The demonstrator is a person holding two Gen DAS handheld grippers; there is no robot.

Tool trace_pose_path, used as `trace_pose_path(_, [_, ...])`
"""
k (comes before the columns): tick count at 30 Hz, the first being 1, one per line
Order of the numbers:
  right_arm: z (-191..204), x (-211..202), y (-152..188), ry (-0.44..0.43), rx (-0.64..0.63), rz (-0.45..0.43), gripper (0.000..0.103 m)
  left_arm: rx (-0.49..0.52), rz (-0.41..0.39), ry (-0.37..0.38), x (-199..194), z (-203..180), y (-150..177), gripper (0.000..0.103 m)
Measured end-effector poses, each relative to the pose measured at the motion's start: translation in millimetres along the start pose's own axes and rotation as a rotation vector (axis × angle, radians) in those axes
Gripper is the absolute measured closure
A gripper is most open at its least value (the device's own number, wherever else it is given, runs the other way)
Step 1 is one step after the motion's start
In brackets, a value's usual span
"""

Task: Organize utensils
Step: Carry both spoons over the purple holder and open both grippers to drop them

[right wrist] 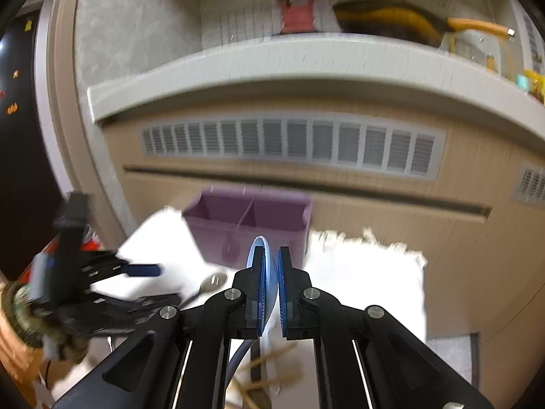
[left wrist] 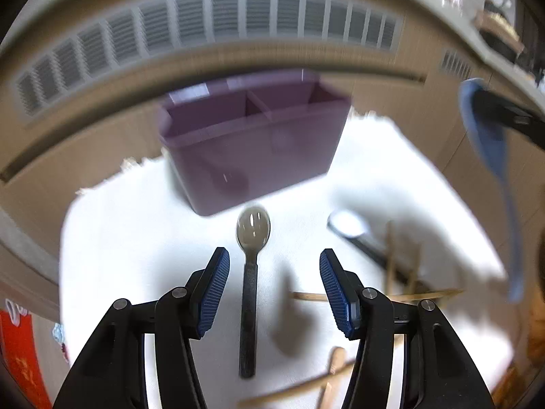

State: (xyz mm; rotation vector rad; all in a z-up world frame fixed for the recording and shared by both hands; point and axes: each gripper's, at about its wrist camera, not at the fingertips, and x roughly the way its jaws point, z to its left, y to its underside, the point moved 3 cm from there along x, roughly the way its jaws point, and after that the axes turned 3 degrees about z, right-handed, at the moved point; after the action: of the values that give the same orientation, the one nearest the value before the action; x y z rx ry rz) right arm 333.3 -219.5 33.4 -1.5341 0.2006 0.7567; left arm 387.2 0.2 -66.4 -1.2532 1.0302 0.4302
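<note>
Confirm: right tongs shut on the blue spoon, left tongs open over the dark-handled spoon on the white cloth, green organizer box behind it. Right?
One thing is off: the organizer box is purple, not green, as the left wrist view shows. The rest holds: the right tongs are shut on the blue spoon, and the left tongs are open over the dark-handled spoon on the white cloth.
</note>
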Motion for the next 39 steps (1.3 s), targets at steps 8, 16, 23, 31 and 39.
trace_pose_path(8, [3, 2, 24, -0.020, -0.039, 0.017, 0.096, -0.090, 0.074, -0.038, 59, 24, -22, 0.048])
trace_pose_path(16, [-2, 6, 27, -0.011, -0.040, 0.022, 0.096, -0.069, 0.041, -0.085, 60, 14, -18, 0.070])
trace_pose_path(23, [-5, -22, -11, 0.033, -0.063, -0.113, 0.096, -0.043, -0.299, 0.004, -85, -19, -40, 0.070])
trace_pose_path(31, [21, -66, -114, 0.160, -0.175, -0.448, 0.096, -0.078, -0.756, -0.047, -235, -4, -116, 0.069])
trace_pose_path(39, [23, -21, -163, 0.222, -0.150, -0.547, 0.096, -0.166, -0.918, -0.043, -210, 25, -151, 0.069])
